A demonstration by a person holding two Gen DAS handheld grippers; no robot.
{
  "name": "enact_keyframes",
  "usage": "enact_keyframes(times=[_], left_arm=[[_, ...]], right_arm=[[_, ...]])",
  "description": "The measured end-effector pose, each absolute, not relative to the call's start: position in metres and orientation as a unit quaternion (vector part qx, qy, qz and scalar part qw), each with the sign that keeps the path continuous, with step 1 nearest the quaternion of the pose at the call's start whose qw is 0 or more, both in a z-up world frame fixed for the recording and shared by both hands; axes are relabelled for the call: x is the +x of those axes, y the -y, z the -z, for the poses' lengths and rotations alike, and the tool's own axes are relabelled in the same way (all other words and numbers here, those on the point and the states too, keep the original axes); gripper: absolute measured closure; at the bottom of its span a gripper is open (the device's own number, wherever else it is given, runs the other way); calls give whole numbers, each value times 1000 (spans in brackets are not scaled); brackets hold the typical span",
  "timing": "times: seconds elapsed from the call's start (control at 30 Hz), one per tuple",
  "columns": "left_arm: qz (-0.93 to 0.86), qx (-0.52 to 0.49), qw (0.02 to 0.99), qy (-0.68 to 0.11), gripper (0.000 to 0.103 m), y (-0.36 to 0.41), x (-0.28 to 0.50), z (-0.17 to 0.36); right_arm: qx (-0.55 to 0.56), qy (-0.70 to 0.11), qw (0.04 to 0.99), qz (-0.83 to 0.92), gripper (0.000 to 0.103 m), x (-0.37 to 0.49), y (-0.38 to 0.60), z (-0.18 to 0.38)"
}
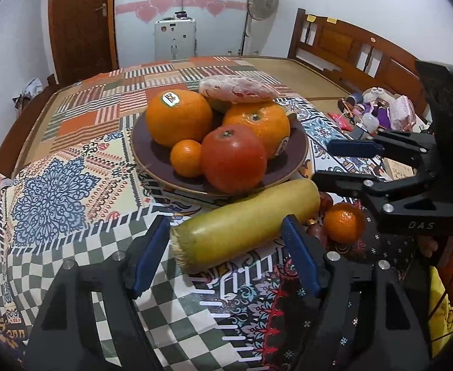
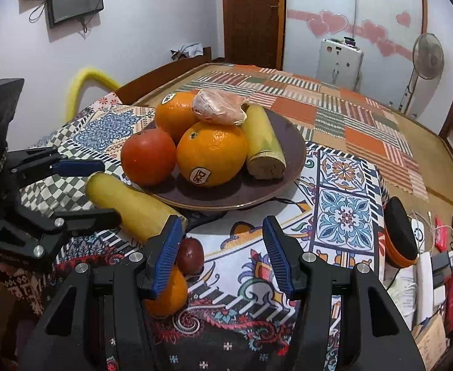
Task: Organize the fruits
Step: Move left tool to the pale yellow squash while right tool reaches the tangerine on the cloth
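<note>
A cut yellow-green banana piece (image 1: 245,225) lies on the patterned cloth in front of the brown plate (image 1: 300,154). My left gripper (image 1: 226,244) stands open astride it, one blue pad off each side, neither pressing. The plate holds two big oranges (image 1: 178,117), a red tomato-like fruit (image 1: 232,157), a small mandarin (image 1: 186,157), another banana piece (image 2: 263,142) and a pink peeled segment (image 2: 220,106) on top. My right gripper (image 2: 220,247) is open over bare cloth. Its left finger hangs over a loose mandarin (image 2: 167,293) and a dark red fruit (image 2: 190,255).
The cloth-covered table (image 2: 344,213) drops off to the right, where a black and orange object (image 2: 401,232), cables and small clutter (image 2: 442,266) lie. A wooden headboard (image 1: 350,46) and a standing fan (image 1: 262,1) are behind.
</note>
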State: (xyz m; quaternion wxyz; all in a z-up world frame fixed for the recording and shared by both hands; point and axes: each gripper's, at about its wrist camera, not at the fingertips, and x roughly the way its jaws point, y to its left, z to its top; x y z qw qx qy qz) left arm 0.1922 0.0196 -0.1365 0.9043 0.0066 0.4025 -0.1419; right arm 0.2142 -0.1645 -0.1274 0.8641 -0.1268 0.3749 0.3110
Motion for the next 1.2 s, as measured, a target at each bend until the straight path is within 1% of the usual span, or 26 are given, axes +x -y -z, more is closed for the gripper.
enact_keyframes(times=[0.2, 0.4, 0.57, 0.77, 0.87, 1.03, 1.1, 1.17, 1.2], left_arm=[[134, 2, 906, -401, 29, -22, 188, 137], [121, 1, 910, -397, 30, -31, 166, 132], [125, 15, 909, -398, 31, -31, 157, 128], [134, 42, 912, -385, 30, -33, 165, 119], [141, 58, 904, -400, 30, -27, 179, 127], [161, 51, 897, -409, 30, -21, 185, 137], [161, 57, 900, -401, 33, -20, 181, 137], [162, 57, 902, -396, 37, -20, 176, 136], [163, 56, 902, -395, 41, -21, 174, 136]], right_arm=[[-127, -384, 857, -319, 52, 214, 161, 127], [-142, -369, 858, -327, 52, 208, 151, 124], [-108, -369, 860, -335, 52, 211, 160, 121], [-100, -354, 872, -324, 52, 199, 178, 113], [-97, -352, 875, -317, 52, 191, 185, 113], [-100, -351, 876, -316, 52, 178, 188, 119], [-95, -355, 872, -322, 52, 177, 187, 122], [-85, -357, 870, -331, 52, 175, 187, 126], [-82, -357, 869, -333, 52, 175, 186, 127]])
